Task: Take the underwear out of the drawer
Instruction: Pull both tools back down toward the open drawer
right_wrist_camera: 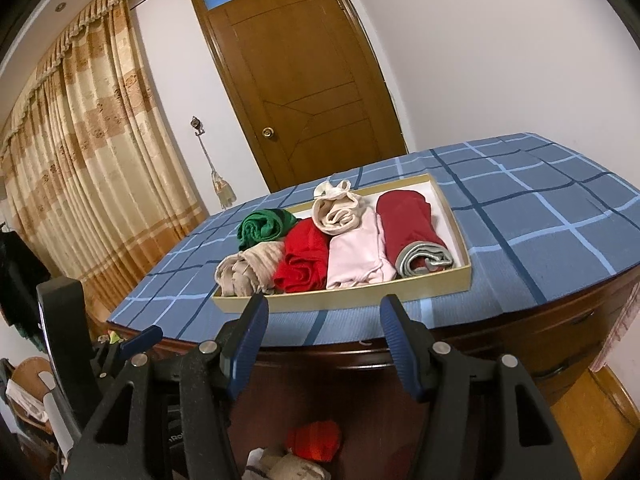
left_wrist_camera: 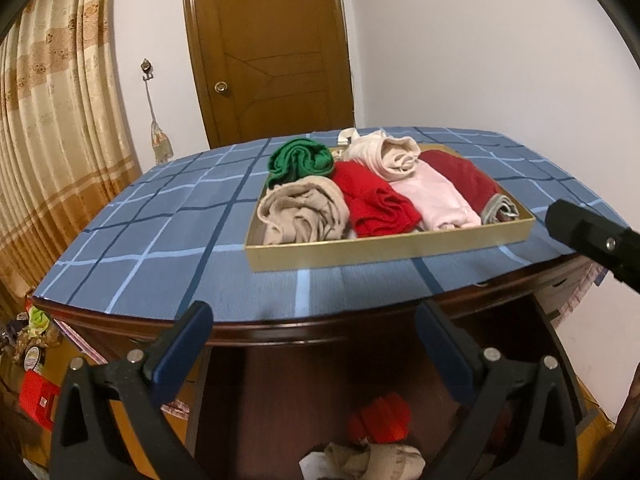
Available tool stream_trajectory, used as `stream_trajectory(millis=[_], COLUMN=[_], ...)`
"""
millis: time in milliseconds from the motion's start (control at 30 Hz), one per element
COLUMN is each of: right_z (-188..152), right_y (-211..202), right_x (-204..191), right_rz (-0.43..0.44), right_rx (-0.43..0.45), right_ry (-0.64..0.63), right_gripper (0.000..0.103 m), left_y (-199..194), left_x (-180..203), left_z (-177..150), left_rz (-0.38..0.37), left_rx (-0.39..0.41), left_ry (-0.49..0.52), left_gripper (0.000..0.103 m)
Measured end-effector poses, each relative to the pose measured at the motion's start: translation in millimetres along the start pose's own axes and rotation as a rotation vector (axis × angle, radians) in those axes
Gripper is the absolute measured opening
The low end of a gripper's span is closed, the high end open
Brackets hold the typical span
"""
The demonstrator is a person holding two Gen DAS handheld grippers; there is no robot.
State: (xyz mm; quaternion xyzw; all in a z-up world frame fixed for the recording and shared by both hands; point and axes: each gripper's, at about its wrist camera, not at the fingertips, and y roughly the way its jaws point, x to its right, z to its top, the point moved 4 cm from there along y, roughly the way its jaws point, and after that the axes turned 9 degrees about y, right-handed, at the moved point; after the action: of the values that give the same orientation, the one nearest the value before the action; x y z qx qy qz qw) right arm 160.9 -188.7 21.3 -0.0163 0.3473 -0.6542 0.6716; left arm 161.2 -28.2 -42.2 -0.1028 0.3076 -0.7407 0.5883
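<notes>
On blue checked tablecloth (left_wrist_camera: 160, 240): shallow tan cardboard drawer tray (left_wrist_camera: 372, 250)
Tray contents: rolled underwear (green, beige, red, pink, maroon) (right_wrist_camera: 304, 260), all inside
Left gripper (left_wrist_camera: 314, 344): blue-padded jaws apart, empty, before table edge
Right gripper (right_wrist_camera: 324, 332): jaws apart, empty, near tray front

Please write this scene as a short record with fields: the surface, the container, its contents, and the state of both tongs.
surface: table with blue checked cloth
container: shallow gold-edged tray on the cloth, near the front edge
contents: rolled garments side by side: green roll, beige roll, bright red roll, pink roll, dark red roll with grey band, cream roll on top
below table: red and beige cloth
left tongs: open, empty
right tongs: open, empty, short of the tray
</notes>
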Motion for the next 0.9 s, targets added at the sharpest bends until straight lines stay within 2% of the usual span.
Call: stream_trajectory(millis=[900], right_z=[-45.1], right_y=[-18.7], right_x=[13.9], right_rz=[-0.020], right_rx=[-0.066], right_ry=[-0.033], right_gripper=[0.061], left_y=[-12.8], left_x=[7.7], left_z=[-36.2], left_rz=[-0.021], left_rx=[-0.034], left_ry=[0.021], left_gripper=[0.103])
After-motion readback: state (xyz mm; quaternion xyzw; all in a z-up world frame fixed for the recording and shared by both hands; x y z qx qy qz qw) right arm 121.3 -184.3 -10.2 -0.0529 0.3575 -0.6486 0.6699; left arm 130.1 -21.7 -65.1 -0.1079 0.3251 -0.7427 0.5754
